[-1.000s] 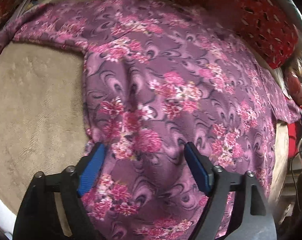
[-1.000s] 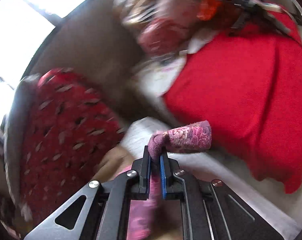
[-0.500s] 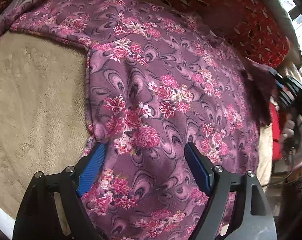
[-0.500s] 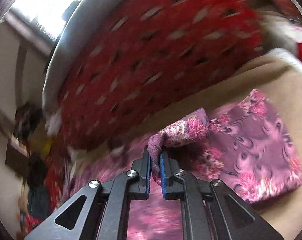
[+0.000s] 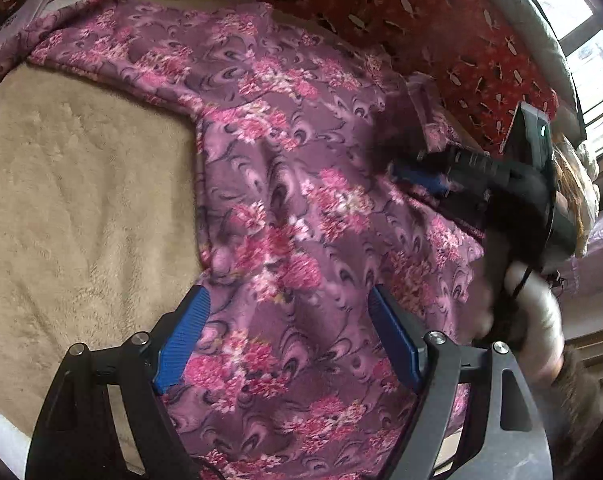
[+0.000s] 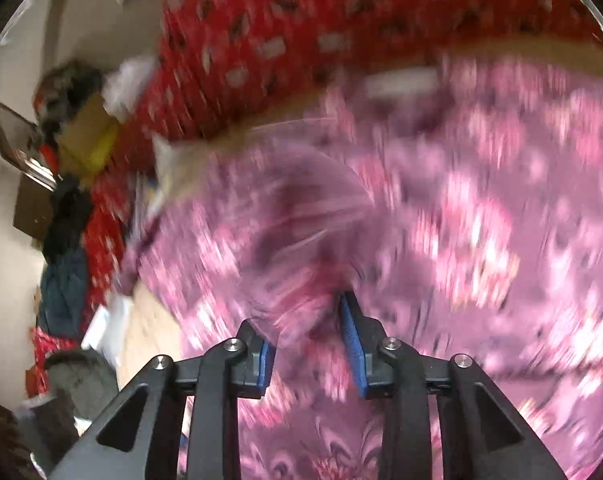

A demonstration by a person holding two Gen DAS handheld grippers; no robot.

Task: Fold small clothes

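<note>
Floral purple garment [image 5: 285, 208] lies spread on the beige fleece blanket [image 5: 81, 200] ahead of your jaws; your left gripper [image 5: 289, 340] hangs over its lower part with the blue pads standing wide, cloth below and between them but nothing pinched; the bare blanket sits off to the left of that left pad; your right gripper [image 6: 309, 344] has just been opening its jaws, which now stand narrowly apart; a blurred fold of the garment sits in the gap, and you cannot tell whether the pads touch it; in the left wrist view that right gripper comes in from the right, its tips over the garment's right side; the red patterned cloth [image 5: 421, 20] lies beyond the garment, past both sets of jaws.
</note>
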